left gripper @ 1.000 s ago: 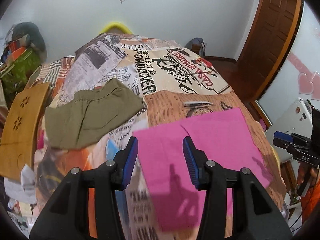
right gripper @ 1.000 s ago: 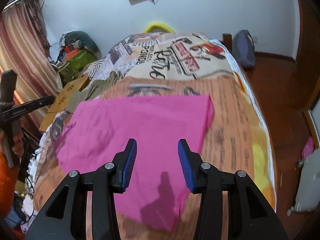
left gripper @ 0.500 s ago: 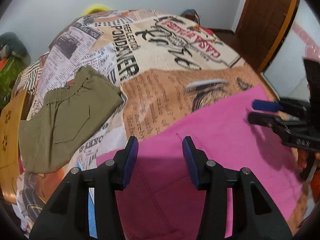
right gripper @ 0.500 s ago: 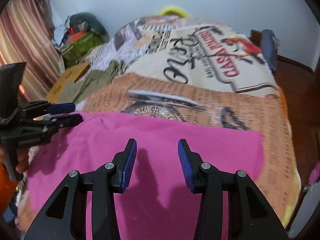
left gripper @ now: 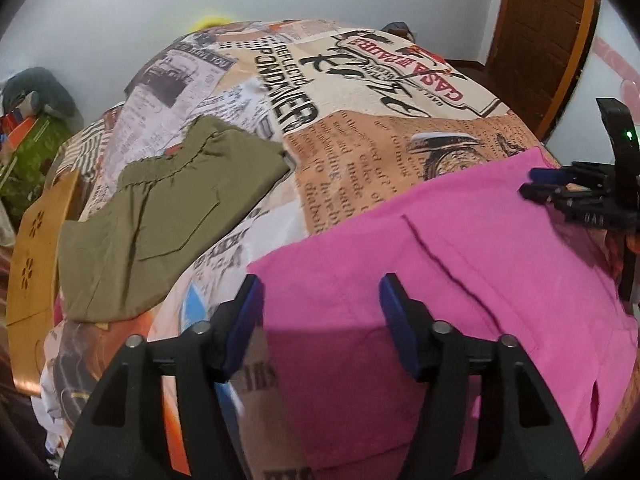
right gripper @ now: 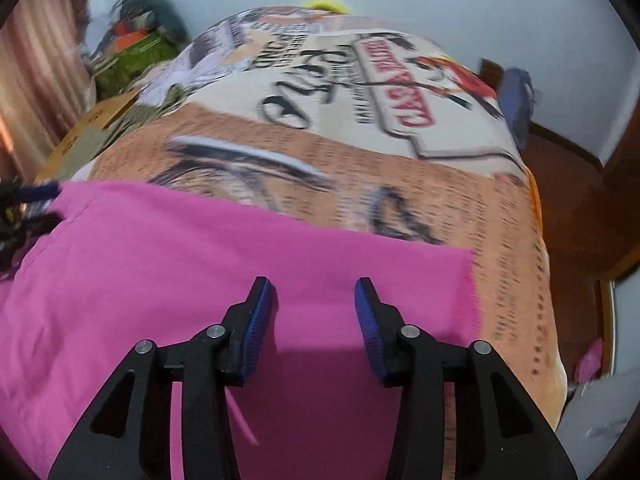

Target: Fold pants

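Pink pants [left gripper: 460, 288] edge beside bedspread [left gripper: 360, 152]

Matt pink cloth pants [left gripper: 460, 280] lie smooth on a printed fabric bedspread [left gripper: 360, 128]. Olive shorts [left gripper: 160, 220] are matt woven cloth. The door [left gripper: 540, 32] is glossy brown wood.
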`<act>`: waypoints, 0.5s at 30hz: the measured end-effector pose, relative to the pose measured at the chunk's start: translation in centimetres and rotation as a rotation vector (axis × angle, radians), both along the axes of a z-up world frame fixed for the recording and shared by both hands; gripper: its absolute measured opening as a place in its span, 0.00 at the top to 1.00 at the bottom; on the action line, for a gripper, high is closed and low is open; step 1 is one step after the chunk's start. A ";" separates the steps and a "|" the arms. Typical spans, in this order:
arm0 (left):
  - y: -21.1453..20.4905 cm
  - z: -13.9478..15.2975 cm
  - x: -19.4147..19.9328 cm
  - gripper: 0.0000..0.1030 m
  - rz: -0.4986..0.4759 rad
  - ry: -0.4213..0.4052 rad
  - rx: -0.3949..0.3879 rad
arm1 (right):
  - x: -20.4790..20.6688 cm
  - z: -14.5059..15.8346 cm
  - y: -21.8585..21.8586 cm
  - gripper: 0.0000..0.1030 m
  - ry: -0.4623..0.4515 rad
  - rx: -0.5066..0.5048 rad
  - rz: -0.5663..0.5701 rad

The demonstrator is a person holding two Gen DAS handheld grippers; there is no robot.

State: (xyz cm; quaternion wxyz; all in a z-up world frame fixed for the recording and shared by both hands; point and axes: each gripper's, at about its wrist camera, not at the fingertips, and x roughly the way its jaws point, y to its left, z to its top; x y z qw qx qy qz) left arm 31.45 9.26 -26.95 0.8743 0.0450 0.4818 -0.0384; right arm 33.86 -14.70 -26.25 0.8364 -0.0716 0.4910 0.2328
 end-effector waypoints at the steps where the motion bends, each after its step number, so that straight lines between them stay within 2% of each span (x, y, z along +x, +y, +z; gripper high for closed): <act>1: 0.4 0.0 -0.2 0.32 0.012 0.000 -0.011 | 0.2 0.0 -0.8 0.63 0.001 -0.006 -0.021; 5: 2.4 -0.4 -0.4 0.26 0.057 0.017 -0.113 | 0.1 0.4 -2.1 0.63 0.036 0.015 -0.061; 7: 2.6 -0.3 -0.5 0.26 0.068 0.008 -0.127 | -0.1 0.8 -2.1 0.62 0.044 -0.011 -0.081; 10: 2.4 0.4 -0.9 0.26 0.074 -0.004 -0.095 | -0.8 2.2 -2.5 0.61 0.051 0.015 -0.092; 13: 2.2 2.1 -1.9 0.27 0.077 -0.025 -0.049 | -1.9 4.7 -3.0 0.60 0.014 0.047 -0.096; 15: 2.4 3.5 -2.8 0.27 0.083 -0.048 -0.046 | -2.9 6.4 -3.1 0.60 -0.013 0.071 -0.094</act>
